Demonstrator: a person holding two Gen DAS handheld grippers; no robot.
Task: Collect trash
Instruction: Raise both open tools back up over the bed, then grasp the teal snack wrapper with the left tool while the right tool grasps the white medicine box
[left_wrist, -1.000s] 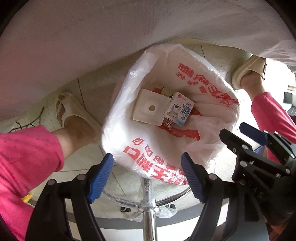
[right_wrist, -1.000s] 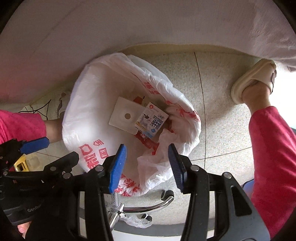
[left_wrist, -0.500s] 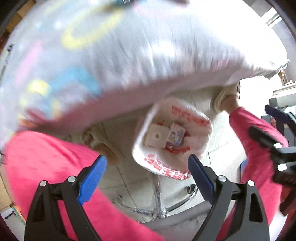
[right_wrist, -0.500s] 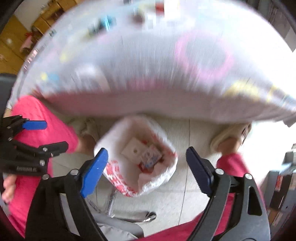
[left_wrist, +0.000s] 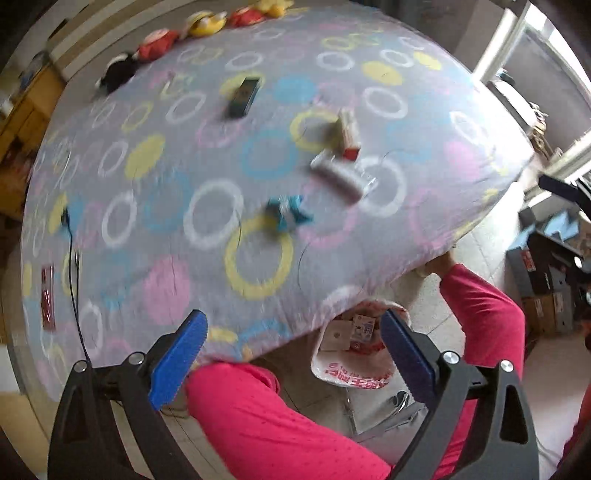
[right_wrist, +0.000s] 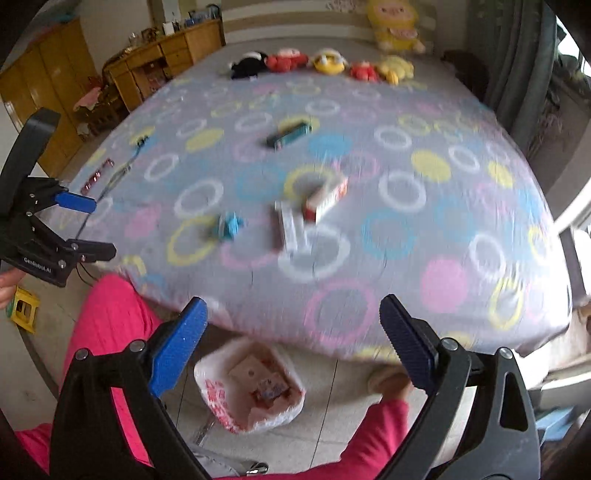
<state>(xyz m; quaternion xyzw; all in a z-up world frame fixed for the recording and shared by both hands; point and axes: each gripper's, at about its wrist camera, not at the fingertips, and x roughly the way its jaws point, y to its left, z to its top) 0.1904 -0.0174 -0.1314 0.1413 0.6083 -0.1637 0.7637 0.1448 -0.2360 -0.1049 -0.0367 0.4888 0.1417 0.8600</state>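
Both grippers are open and empty, raised above the bed's near edge. My left gripper (left_wrist: 291, 354) and right gripper (right_wrist: 293, 350) look over a bed (right_wrist: 424, 236) with a ring-patterned sheet. On it lie a crumpled blue wrapper (left_wrist: 288, 216) (right_wrist: 229, 225), a white packet (left_wrist: 338, 177) (right_wrist: 290, 225), a red-and-white carton (left_wrist: 349, 134) (right_wrist: 327, 197) and a dark teal box (left_wrist: 243, 96) (right_wrist: 290, 136). The white trash bag (left_wrist: 351, 369) (right_wrist: 251, 380) stands on the floor below, holding a carton and a white card.
Plush toys (right_wrist: 321, 62) line the bed's far end. A black cable (left_wrist: 72, 266) and a red strip (left_wrist: 47, 299) lie at the bed's left side. Wooden cabinets (right_wrist: 122, 70) stand at left. The person's pink-clad legs (left_wrist: 266, 417) flank the bag. Boxes (left_wrist: 546, 280) sit at right.
Both grippers rose from just above the trash bag and tilted up to face the bed top. The bag now looks small and low in both views.
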